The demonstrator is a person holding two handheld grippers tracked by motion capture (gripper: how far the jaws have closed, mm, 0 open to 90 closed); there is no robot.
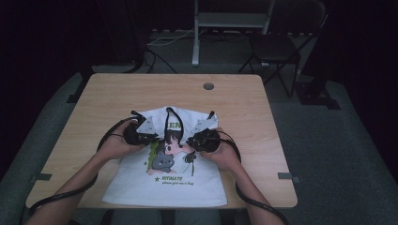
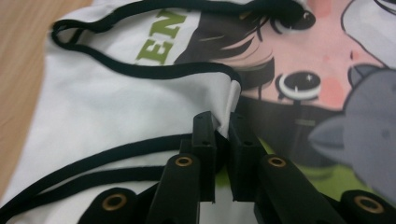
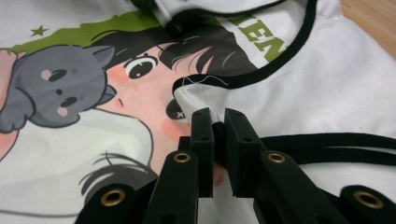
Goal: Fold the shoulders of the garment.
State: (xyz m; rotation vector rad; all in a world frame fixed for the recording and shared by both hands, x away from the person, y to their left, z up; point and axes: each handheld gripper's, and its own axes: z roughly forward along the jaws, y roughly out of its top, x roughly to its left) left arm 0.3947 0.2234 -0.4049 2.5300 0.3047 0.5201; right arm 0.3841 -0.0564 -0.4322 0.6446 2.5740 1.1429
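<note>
A white sleeveless top (image 1: 164, 183) with black trim and a cartoon print of a face and a grey cat lies flat on the wooden table (image 1: 117, 93). Its upper part is folded down over the print. My left gripper (image 1: 155, 135) rests on the top's left half, and in the left gripper view it (image 2: 223, 123) is shut on a white corner of the folded fabric (image 2: 232, 100). My right gripper (image 1: 191, 142) sits on the right half. In the right gripper view it (image 3: 218, 119) is shut on a trimmed edge of the fabric (image 3: 196, 100).
A round cable hole (image 1: 208, 86) sits near the table's far edge. Behind the table stand a dark folding chair (image 1: 277, 47) and a metal stand leg (image 1: 195, 42), with cables on the floor. Bare wood surrounds the top at the left, right and back.
</note>
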